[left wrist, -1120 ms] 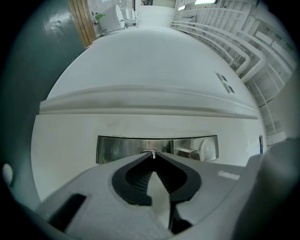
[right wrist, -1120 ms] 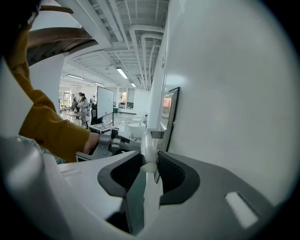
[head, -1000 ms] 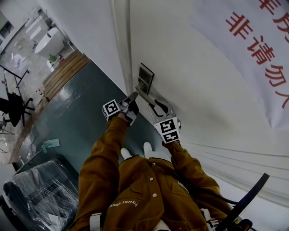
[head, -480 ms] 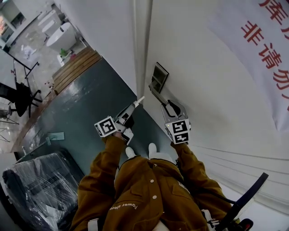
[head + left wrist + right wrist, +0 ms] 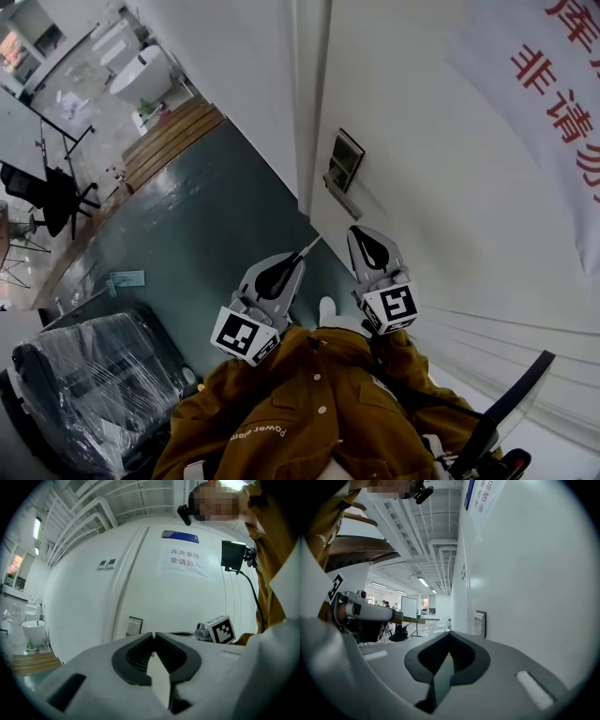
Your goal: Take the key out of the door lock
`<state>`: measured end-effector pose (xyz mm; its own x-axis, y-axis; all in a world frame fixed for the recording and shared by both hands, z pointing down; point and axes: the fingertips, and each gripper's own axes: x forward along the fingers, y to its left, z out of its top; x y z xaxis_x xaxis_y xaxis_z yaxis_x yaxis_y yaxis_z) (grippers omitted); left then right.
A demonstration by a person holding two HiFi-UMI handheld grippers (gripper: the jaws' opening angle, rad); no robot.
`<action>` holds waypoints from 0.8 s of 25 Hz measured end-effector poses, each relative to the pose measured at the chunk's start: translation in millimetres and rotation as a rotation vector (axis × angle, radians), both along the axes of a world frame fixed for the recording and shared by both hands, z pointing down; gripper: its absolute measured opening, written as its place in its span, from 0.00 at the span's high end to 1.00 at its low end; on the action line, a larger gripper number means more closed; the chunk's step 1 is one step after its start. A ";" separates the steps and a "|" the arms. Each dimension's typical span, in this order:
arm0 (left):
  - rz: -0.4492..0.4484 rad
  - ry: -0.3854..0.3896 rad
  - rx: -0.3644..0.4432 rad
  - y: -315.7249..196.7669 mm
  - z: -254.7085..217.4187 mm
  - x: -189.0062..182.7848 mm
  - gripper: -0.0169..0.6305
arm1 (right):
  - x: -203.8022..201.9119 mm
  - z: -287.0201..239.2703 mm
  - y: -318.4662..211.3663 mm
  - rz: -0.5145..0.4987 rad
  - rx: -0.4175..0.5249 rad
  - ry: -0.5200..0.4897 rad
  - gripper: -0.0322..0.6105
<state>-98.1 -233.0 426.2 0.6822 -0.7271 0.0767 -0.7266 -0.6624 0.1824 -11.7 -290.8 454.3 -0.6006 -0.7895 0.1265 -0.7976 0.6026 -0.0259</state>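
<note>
The door lock plate (image 5: 344,159) with its lever handle sits on the white door (image 5: 450,187). It also shows small in the left gripper view (image 5: 134,625) and in the right gripper view (image 5: 479,622). My left gripper (image 5: 300,259) is away from the lock, shut on a thin key (image 5: 310,247). The right gripper view shows that key as a brass blade (image 5: 408,619) sticking out of the left gripper (image 5: 370,612). My right gripper (image 5: 362,234) is also off the door. Its jaws are shut with nothing between them (image 5: 449,633).
A white sign with red characters (image 5: 562,84) hangs on the door at the upper right. The floor (image 5: 187,234) is dark green. A plastic-wrapped bundle (image 5: 84,394) lies at the lower left. A wooden platform (image 5: 173,136) and a black chair (image 5: 47,197) are further left.
Both grippers have pulled back from the lock toward the person. The right gripper has left the handle and shut. The left gripper has carried the key away from the door.
</note>
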 end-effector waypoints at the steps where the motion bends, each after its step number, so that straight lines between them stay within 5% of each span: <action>1: -0.007 -0.012 0.008 4.4 0.4 0.9 0.94 | -3.8 -1.4 4.2 -0.014 -0.003 -0.005 0.94; 20: -0.070 -0.018 0.022 10.5 0.8 -2.5 0.94 | -27.8 -18.6 17.8 -0.100 0.086 -0.024 0.94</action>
